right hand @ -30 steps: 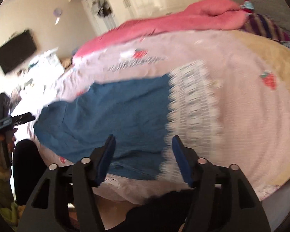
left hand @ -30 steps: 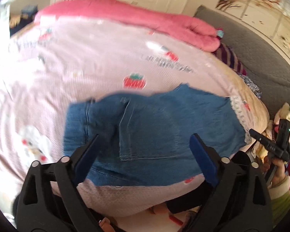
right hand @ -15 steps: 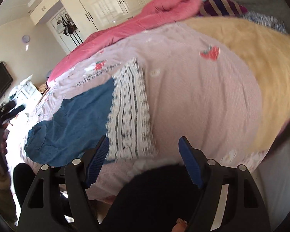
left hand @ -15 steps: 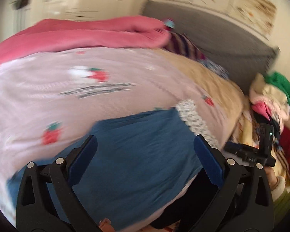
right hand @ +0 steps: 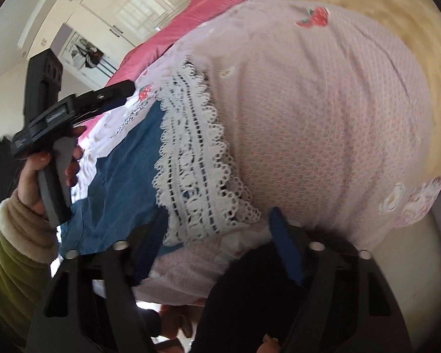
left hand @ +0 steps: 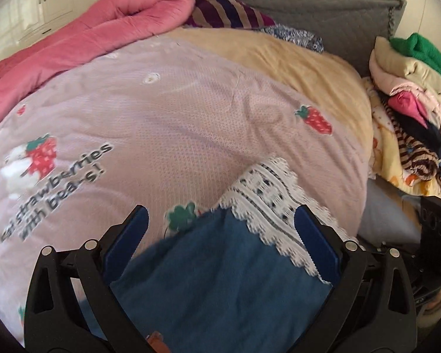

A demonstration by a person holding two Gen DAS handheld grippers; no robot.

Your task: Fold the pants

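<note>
Blue denim pants with a white lace hem lie flat on the pink strawberry quilt. My left gripper is open and empty, hovering over the hem end of the pants. In the right wrist view the pants and lace hem lie ahead. My right gripper is open and empty, near the lower corner of the lace at the bed's near edge. The left gripper's body shows at the left, held in a hand.
A pink duvet is bunched at the far side of the bed. A tan blanket and striped pillow lie by the grey headboard. A pile of clothes sits at the right.
Both grippers have swung right along the pants from the waist and pocket end toward the lace hem. The right gripper now sits close to the lace corner.
</note>
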